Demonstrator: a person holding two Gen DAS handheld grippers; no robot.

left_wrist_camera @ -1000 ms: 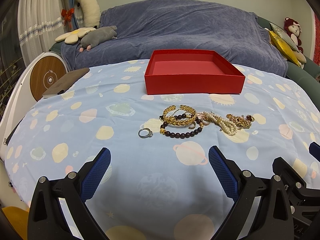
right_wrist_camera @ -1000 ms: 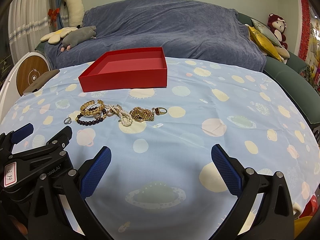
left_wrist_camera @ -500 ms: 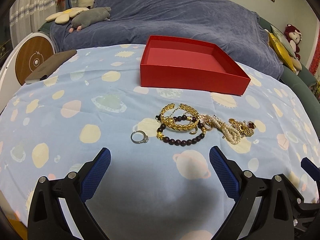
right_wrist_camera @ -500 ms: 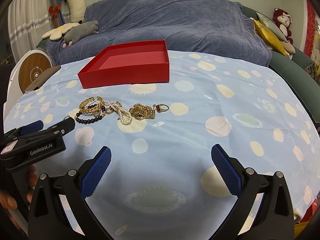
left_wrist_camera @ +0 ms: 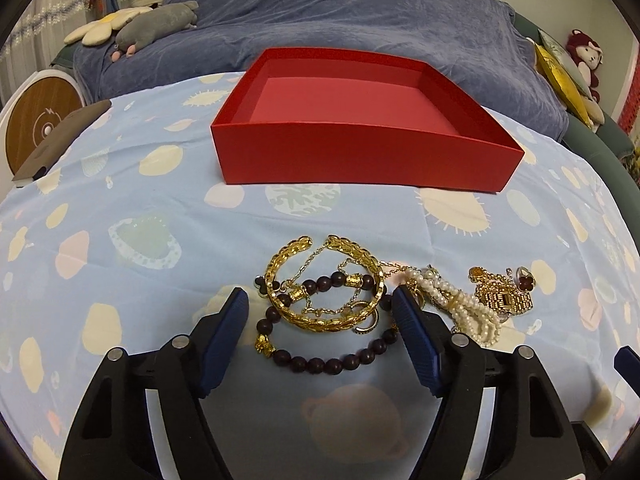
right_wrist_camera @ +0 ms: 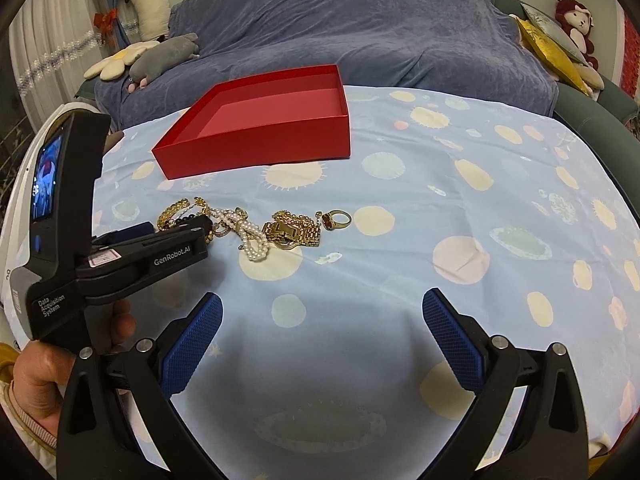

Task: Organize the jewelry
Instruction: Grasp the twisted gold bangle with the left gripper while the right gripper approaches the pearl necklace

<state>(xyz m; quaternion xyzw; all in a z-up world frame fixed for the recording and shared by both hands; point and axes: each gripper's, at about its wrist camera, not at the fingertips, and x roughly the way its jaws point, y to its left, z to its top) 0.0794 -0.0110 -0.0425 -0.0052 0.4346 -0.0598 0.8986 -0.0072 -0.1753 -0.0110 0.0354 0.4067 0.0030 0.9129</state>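
A pile of jewelry lies on the spotted blue cloth: a gold leaf bangle (left_wrist_camera: 320, 280), a dark bead bracelet (left_wrist_camera: 320, 362), a pearl strand (left_wrist_camera: 456, 300), a gold watch band (left_wrist_camera: 506, 300) and a red-stone ring (right_wrist_camera: 338, 219). An empty red box (left_wrist_camera: 360, 152) stands behind them. My left gripper (left_wrist_camera: 320, 308) is open, its fingers on either side of the bangle and beads, low over the cloth. My right gripper (right_wrist_camera: 320, 316) is open and empty, nearer the front, short of the pearls (right_wrist_camera: 250, 236). The left gripper body (right_wrist_camera: 140, 256) shows in the right wrist view.
A sofa under a dark blue cover (left_wrist_camera: 360, 12) runs behind the table, with plush toys (left_wrist_camera: 156, 26) on the left and cushions (right_wrist_camera: 548, 48) on the right. A brown flat object (left_wrist_camera: 60, 136) lies at the table's left edge.
My left gripper has moved forward and down to the jewelry, and its fingers now bracket the bangle and beads. The silver ring is out of view. The right gripper has edged slightly forward.
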